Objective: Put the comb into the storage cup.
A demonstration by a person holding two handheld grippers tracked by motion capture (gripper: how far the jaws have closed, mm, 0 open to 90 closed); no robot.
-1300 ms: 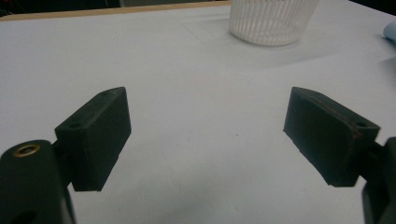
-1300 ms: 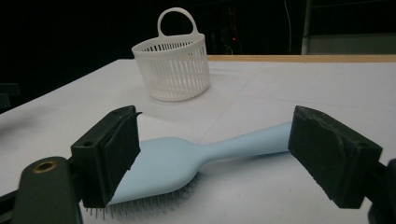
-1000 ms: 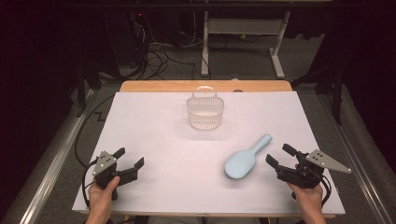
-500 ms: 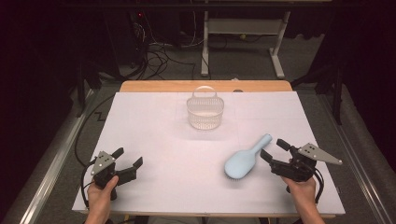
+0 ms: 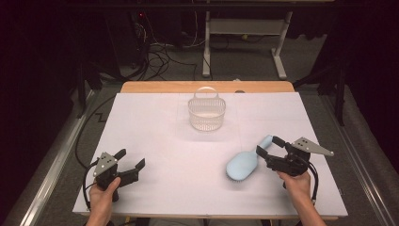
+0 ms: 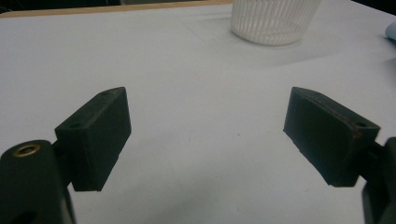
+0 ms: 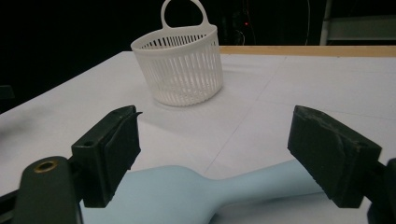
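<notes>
Brush (image 5: 243,165) is the thing being worked on, a light blue one lying flat on the white table (image 5: 160,141). Its round head sits nearer the person than the basket (image 5: 206,112) and off to the right of it, well apart from it. Its handle points away from the head toward the right.

The right gripper (image 5: 270,149) is over the handle of the brush, on the right side of the basket and nearer the person. Its jaws are spread wide. In the right gripper view the handle (image 7: 261,186) lies between the two black jaws, and the jaws do not seem to touch it, though the near part is hard to see. The basket (image 7: 180,70) stands farther off in that view, upright, with its loop handle sticking up.

The left gripper (image 5: 131,165) is far from the brush, to the left of the basket and nearer the person, low over the table. Its jaws are wide apart too, with bare white table between them. In the left gripper view the bottom of the basket (image 6: 275,21) shows at the top, well away from the jaws.

A hand (image 5: 101,195) holds the left gripper, and another hand (image 5: 296,181) holds the right one.
</notes>
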